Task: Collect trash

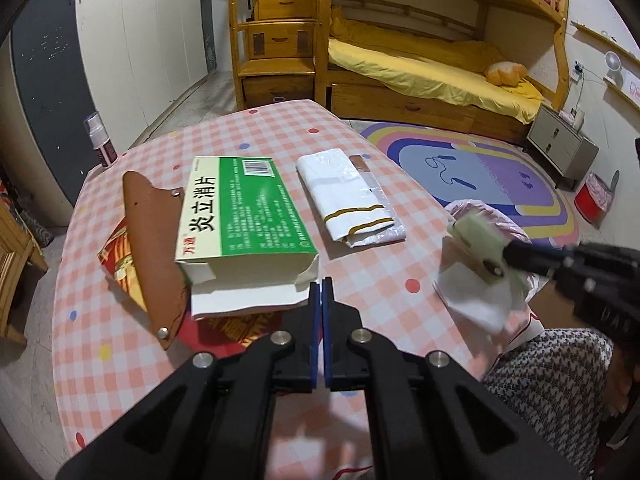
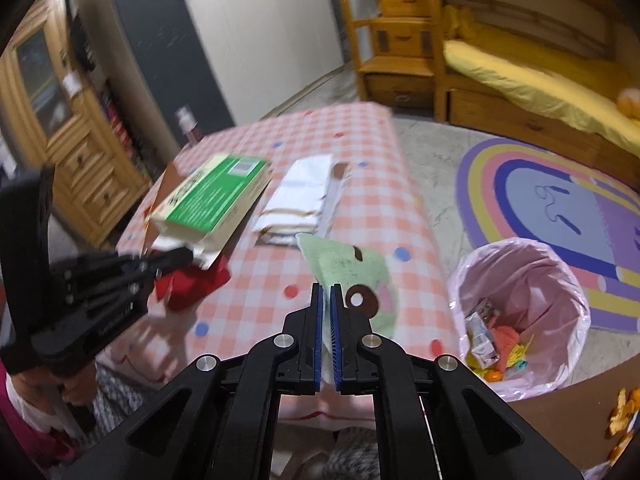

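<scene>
My right gripper (image 2: 327,287) is shut on a pale green wrapper (image 2: 348,264) with brown marks, held above the table's right edge; it also shows blurred in the left wrist view (image 1: 478,240). My left gripper (image 1: 321,282) is shut and empty, just in front of an open green and white medicine box (image 1: 240,220), which also shows in the right wrist view (image 2: 212,200). A white folded wrapper (image 1: 350,200) lies right of the box. A pink-lined trash bin (image 2: 524,312) with trash inside stands on the floor right of the table.
A brown leather case (image 1: 154,248) lies over a red packet (image 1: 120,268) left of the box. A spray bottle (image 1: 100,140) stands at the far left of the checked tablecloth (image 1: 380,292). A bunk bed (image 1: 440,68) and a rug (image 1: 500,176) lie beyond. Orange peel (image 2: 622,416) lies on the floor.
</scene>
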A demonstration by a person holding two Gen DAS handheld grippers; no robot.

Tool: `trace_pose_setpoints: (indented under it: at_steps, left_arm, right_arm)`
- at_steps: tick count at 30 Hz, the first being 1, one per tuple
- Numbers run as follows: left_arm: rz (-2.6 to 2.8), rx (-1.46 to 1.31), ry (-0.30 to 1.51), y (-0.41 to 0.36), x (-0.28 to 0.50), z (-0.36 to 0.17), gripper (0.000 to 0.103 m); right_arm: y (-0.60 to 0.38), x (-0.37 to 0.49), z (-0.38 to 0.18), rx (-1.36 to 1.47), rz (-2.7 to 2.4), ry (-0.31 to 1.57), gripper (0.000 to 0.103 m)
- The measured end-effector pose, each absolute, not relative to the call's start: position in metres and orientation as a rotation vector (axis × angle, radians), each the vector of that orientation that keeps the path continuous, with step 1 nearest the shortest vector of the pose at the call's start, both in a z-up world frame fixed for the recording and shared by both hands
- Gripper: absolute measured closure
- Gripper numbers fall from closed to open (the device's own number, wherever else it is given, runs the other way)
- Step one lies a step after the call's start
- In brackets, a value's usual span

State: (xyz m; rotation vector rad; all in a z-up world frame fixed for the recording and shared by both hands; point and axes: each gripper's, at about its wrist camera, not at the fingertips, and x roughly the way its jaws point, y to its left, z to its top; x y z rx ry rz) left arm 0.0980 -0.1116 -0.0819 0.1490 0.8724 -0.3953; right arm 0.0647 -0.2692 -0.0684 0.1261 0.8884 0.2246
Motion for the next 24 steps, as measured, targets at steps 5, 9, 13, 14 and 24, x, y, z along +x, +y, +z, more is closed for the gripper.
trace_pose_setpoints:
  at_steps: [5, 9, 13, 14, 24]
  left_arm:
    - [-0.377, 0.141, 0.853, -0.101, 0.096, -0.077, 0.103]
    - [-0.366, 0.128, 0.838, -0.094, 0.092, -0.074, 0.090]
    - [-0.362, 0.102, 0.832, -0.088, 0.090, -0.072, 0.074]
    - [-0.363, 0.100, 0.831, -0.087, 0.090, -0.072, 0.072]
    - [-0.358, 0.092, 0.847, -0.084, 0.087, -0.075, 0.069]
  right_arm:
    - [-0.247, 0.056, -0.074, 0.064, 0.268, 0.922, 0.067]
    - [-0.253, 0.048, -0.065, 0.057, 0.207, 0.877, 0.055]
    - [-0.265, 0.058, -0.078, 0.061, 0.111, 0.919, 0.052]
    - [-0.269, 0.062, -0.084, 0.080, 0.091, 0.938, 0.044]
    - [-0.263, 0.062, -0.096, 0.132, 0.103, 0.953, 0.098]
